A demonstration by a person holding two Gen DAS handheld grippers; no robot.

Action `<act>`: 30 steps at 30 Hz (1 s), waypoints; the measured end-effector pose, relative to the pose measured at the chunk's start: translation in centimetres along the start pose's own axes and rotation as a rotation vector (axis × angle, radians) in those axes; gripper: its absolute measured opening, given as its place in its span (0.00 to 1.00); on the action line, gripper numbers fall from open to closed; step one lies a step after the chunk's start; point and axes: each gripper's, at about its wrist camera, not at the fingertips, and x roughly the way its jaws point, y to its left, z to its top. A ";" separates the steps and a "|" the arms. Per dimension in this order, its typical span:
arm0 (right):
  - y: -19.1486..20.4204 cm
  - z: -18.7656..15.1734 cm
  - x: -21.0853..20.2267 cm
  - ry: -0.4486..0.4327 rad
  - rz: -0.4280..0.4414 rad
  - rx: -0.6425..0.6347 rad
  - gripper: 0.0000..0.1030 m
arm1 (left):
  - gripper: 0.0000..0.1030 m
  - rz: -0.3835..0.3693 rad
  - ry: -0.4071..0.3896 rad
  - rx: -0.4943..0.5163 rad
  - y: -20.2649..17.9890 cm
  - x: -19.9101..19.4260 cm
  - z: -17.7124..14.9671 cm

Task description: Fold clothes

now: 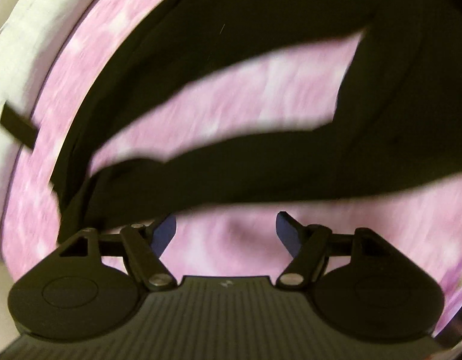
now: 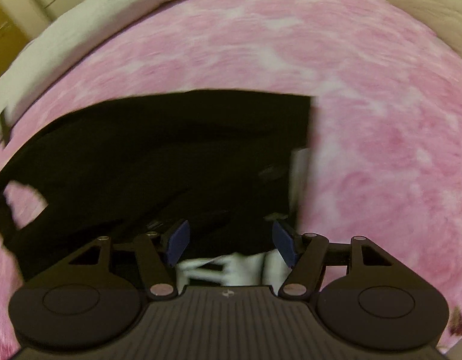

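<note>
A black garment [image 1: 260, 168] lies spread on a pink mottled blanket [image 1: 231, 105], its two long limbs reaching left. My left gripper [image 1: 226, 231] is open and empty, just in front of the nearer limb's edge. In the right wrist view the same black garment [image 2: 159, 156] lies flat with a straight right edge and a white label [image 2: 299, 174] near it. My right gripper [image 2: 231, 241] is open above the garment's near edge, holding nothing. White printed marks [image 2: 225, 270] show between the fingers.
A white sheet [image 1: 18, 60] borders the blanket on the left, and it also shows in the right wrist view [image 2: 51, 48]. Pink blanket [image 2: 380, 150] extends to the right of the garment. A beige wall or cabinet [image 2: 21, 6] stands beyond.
</note>
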 end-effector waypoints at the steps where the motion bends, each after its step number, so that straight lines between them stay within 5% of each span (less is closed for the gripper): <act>1: 1.4 -0.4 -0.1 0.003 0.015 -0.027 0.62 | 0.80 0.030 0.004 0.015 0.4 0.2 -1.3; 8: 11.0 -4.8 0.4 0.045 0.046 -0.164 0.66 | 0.82 0.145 -0.036 0.077 6.2 4.4 -8.3; 15: 17.1 -11.4 0.0 0.079 -0.092 -0.069 0.67 | 0.82 0.273 -0.124 0.206 14.6 11.7 -9.4; 17: 18.1 -12.6 0.3 0.093 -0.126 -0.006 0.68 | 0.80 0.258 -0.135 0.218 16.4 13.3 -9.1; 18: 18.3 -13.1 0.4 0.099 -0.138 0.024 0.68 | 0.74 0.234 -0.134 0.230 17.1 14.0 -8.9; 21: 18.6 -14.3 0.4 0.110 -0.163 0.100 0.69 | 0.12 0.140 -0.099 0.242 18.5 14.4 -8.6; 22: 18.6 -14.5 0.4 0.110 -0.172 0.117 0.69 | 0.05 0.109 -0.098 0.234 19.1 13.8 -8.8; 27: 16.4 -16.2 -0.3 0.104 -0.223 0.278 0.71 | 0.01 -0.059 -0.086 0.128 24.0 9.8 -10.4; 30: 13.9 -17.5 -0.7 0.079 -0.249 0.403 0.71 | 0.08 -0.016 -0.064 0.101 26.0 8.4 -10.6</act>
